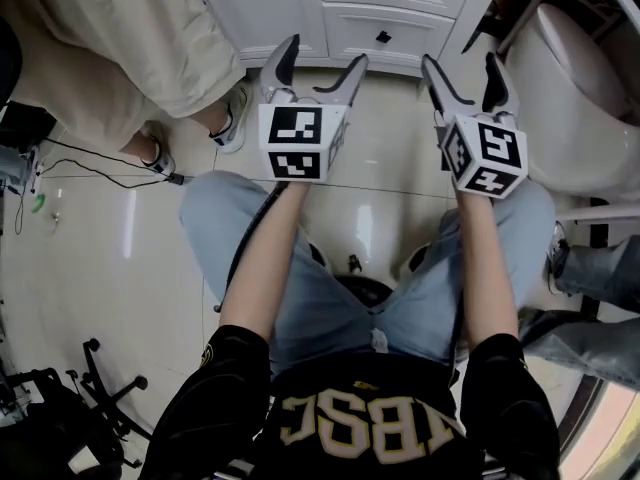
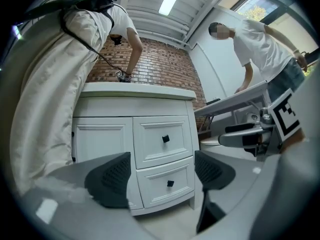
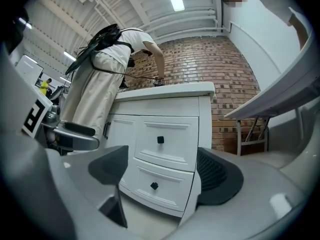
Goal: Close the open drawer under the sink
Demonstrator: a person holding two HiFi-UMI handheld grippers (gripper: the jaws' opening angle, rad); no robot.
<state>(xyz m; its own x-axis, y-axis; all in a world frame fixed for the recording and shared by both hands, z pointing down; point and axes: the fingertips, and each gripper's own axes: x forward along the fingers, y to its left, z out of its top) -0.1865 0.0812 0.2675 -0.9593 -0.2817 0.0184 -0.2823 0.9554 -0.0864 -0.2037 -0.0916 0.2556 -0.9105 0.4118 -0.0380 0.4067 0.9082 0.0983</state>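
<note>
A white vanity cabinet [image 2: 150, 149] stands ahead with two drawers stacked at its right side. The upper drawer [image 2: 164, 140] and the lower drawer [image 2: 167, 184] each carry a small black square knob, and both fronts sit flush with the cabinet. From the head view the same drawers [image 1: 385, 13] lie just past the jaw tips. My left gripper [image 1: 315, 76] is open and holds nothing, a short way back from the cabinet. My right gripper [image 1: 468, 80] is also open and bare, level with the left one. The lower drawer's knob [image 3: 154, 186] shows between the right jaws, at a distance.
A person in a beige skirt [image 1: 130, 48] stands at the cabinet's left, bent over the countertop. A white toilet [image 1: 575, 108] is at the right, with another person's leg and shoe [image 1: 590, 268] beside it. Cables [image 1: 90, 163] and a chair base [image 1: 110, 393] lie on the tiled floor at left.
</note>
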